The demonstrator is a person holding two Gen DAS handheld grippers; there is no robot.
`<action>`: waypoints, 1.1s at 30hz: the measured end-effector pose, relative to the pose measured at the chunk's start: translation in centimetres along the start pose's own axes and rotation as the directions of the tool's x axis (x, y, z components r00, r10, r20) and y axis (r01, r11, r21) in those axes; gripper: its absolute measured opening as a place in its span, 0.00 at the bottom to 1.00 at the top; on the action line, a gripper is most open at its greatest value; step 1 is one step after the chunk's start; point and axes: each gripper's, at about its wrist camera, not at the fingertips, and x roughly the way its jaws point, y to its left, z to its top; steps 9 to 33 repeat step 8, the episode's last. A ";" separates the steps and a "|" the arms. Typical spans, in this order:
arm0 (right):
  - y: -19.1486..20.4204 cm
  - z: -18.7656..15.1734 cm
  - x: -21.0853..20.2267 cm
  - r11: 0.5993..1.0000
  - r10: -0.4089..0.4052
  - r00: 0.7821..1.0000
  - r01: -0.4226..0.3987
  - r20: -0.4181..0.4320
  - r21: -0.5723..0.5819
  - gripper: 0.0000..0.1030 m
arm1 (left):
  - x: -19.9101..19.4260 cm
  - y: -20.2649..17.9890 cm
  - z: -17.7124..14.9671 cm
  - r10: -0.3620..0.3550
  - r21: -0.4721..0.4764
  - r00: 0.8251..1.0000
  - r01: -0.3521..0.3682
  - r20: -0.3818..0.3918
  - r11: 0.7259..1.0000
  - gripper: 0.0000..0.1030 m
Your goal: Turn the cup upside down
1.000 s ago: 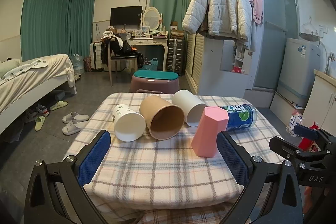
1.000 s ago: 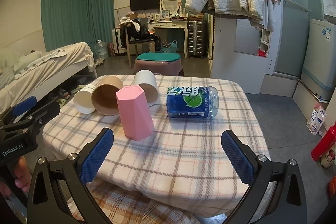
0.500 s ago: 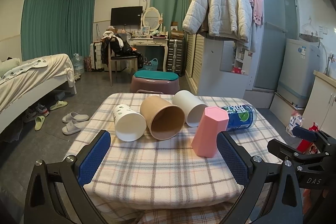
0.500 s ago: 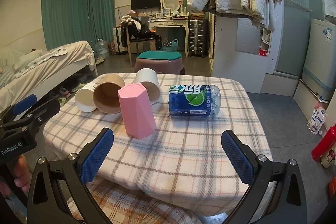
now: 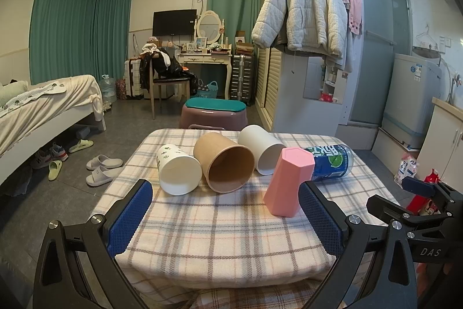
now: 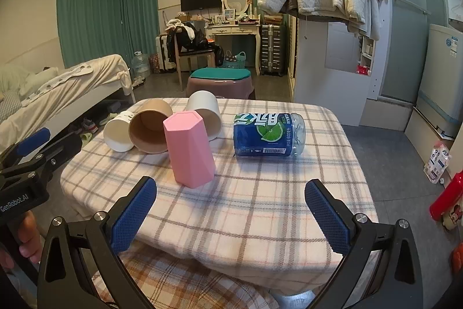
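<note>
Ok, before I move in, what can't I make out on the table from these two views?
- Pink cup: its mouth faces the cloth, so the inside is hidden in both views.
- Bottle: the pink cup covers its left part in the left view; its cap end shows in neither.
- Small white cup: the brown cup overlaps it in the right view.

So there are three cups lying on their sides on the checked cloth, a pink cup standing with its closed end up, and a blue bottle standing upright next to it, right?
Nearly. The blue bottle is not upright: it lies on its side on the checked cloth, as the right wrist view shows plainly. The rest holds: the three cups, small white, brown and taller white, lie on their sides, and the pink cup stands closed end up.
</note>
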 end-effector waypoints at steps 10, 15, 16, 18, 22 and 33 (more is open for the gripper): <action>0.0 0.1 -0.1 1.000 -0.001 1.000 0.001 0.000 -0.001 1.00 | -0.5 0.0 0.1 0.003 0.007 1.000 -0.003 0.011 1.000 1.00; 0.0 0.1 -0.1 1.000 -0.001 1.000 0.001 0.000 -0.001 1.00 | -0.5 0.0 0.1 0.003 0.007 1.000 -0.003 0.011 1.000 1.00; 0.0 0.1 -0.1 1.000 -0.001 1.000 0.001 0.000 -0.001 1.00 | -0.5 0.0 0.1 0.003 0.007 1.000 -0.003 0.011 1.000 1.00; 0.0 0.1 -0.1 1.000 -0.001 1.000 0.001 0.000 -0.001 1.00 | -0.5 0.0 0.1 0.003 0.007 1.000 -0.003 0.011 1.000 1.00; 0.0 0.1 -0.1 1.000 -0.001 1.000 0.001 0.000 -0.001 1.00 | -0.5 0.0 0.1 0.003 0.007 1.000 -0.003 0.011 1.000 1.00; 0.0 0.1 -0.1 1.000 -0.001 1.000 0.001 0.000 -0.001 1.00 | -0.5 0.0 0.1 0.003 0.007 1.000 -0.003 0.011 1.000 1.00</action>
